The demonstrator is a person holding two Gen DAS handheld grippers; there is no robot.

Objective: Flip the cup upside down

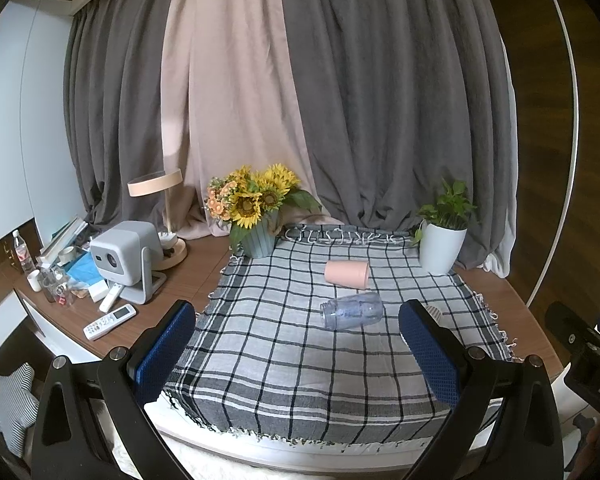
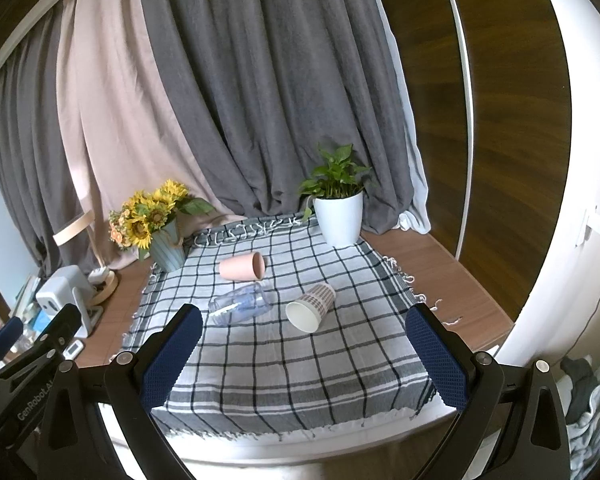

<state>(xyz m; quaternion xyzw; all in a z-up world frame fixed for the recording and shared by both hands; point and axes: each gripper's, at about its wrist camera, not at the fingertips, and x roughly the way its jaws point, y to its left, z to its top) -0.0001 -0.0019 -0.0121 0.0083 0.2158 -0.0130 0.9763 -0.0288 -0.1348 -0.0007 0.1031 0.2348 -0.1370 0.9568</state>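
Three cups lie on their sides on a checked cloth (image 2: 300, 368). A pink cup (image 2: 243, 266) lies at the back, also in the left wrist view (image 1: 347, 274). A clear bluish plastic cup (image 2: 241, 305) lies in the middle, also in the left wrist view (image 1: 352, 310). A patterned paper cup (image 2: 311, 306) lies to the right, its mouth towards me; in the left wrist view only a sliver (image 1: 434, 311) shows behind a finger. My left gripper (image 1: 296, 344) is open and empty, short of the cups. My right gripper (image 2: 306, 354) is open and empty, near the cloth's front.
A sunflower vase (image 1: 256, 210) and a white potted plant (image 2: 338, 204) stand at the cloth's back corners. A projector (image 1: 124, 254), a lamp (image 1: 156, 188), remotes (image 1: 109, 321) and bottles sit on the wooden desk to the left. Curtains hang behind.
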